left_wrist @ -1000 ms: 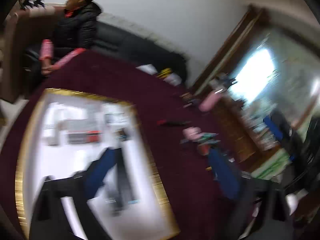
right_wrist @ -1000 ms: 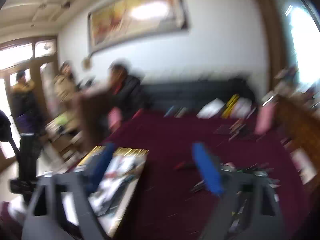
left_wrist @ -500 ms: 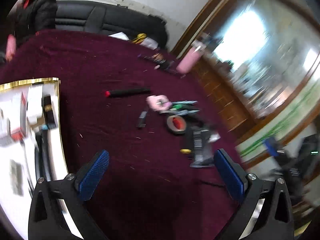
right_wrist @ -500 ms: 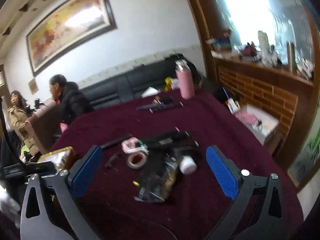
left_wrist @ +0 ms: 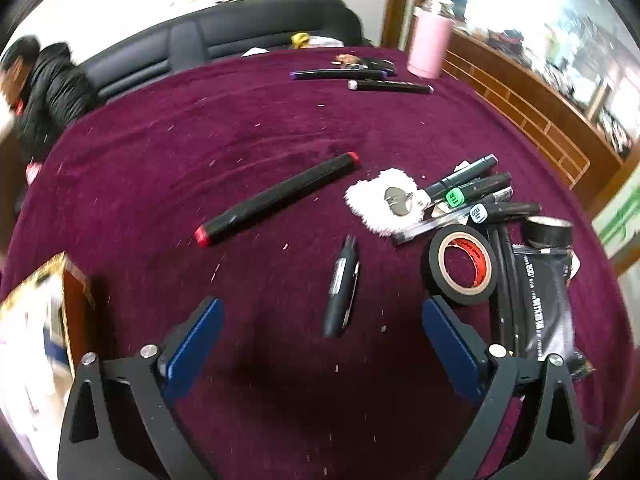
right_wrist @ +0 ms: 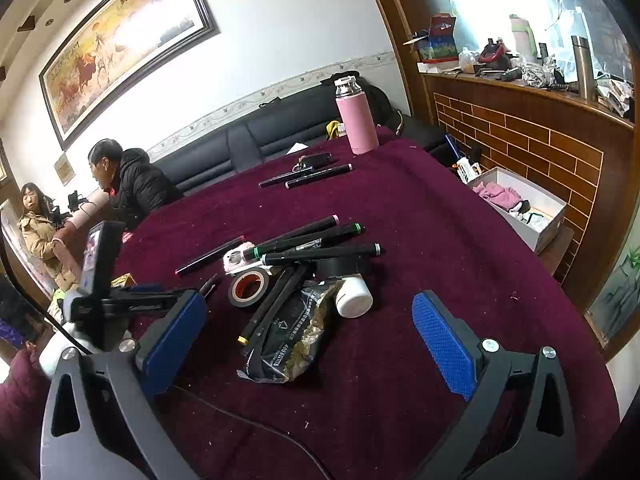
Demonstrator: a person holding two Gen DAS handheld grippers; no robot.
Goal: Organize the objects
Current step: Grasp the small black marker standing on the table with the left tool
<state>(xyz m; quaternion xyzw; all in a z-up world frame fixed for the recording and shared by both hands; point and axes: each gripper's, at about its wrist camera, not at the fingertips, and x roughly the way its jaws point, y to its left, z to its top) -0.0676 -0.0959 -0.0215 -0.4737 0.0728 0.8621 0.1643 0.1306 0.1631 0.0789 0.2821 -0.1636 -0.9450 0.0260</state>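
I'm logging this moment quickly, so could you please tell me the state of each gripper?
Left gripper: open, holding nothing, above the small black pen.
Right gripper: open, holding nothing.

A long black marker with red ends [left_wrist: 278,199] lies aslant on the maroon desk [left_wrist: 240,128], apart from the rest; a small black pen [left_wrist: 341,286] lies nearer, alone; a black tape roll with a red core [left_wrist: 462,265] lies flat beside a white fluffy keychain [left_wrist: 382,200]; several black markers [right_wrist: 320,246] cross in a pile above a black packet [right_wrist: 292,330] and a white bottle [right_wrist: 354,295] on its side; two more markers [right_wrist: 306,175] lie far back near a standing pink flask [right_wrist: 357,120].
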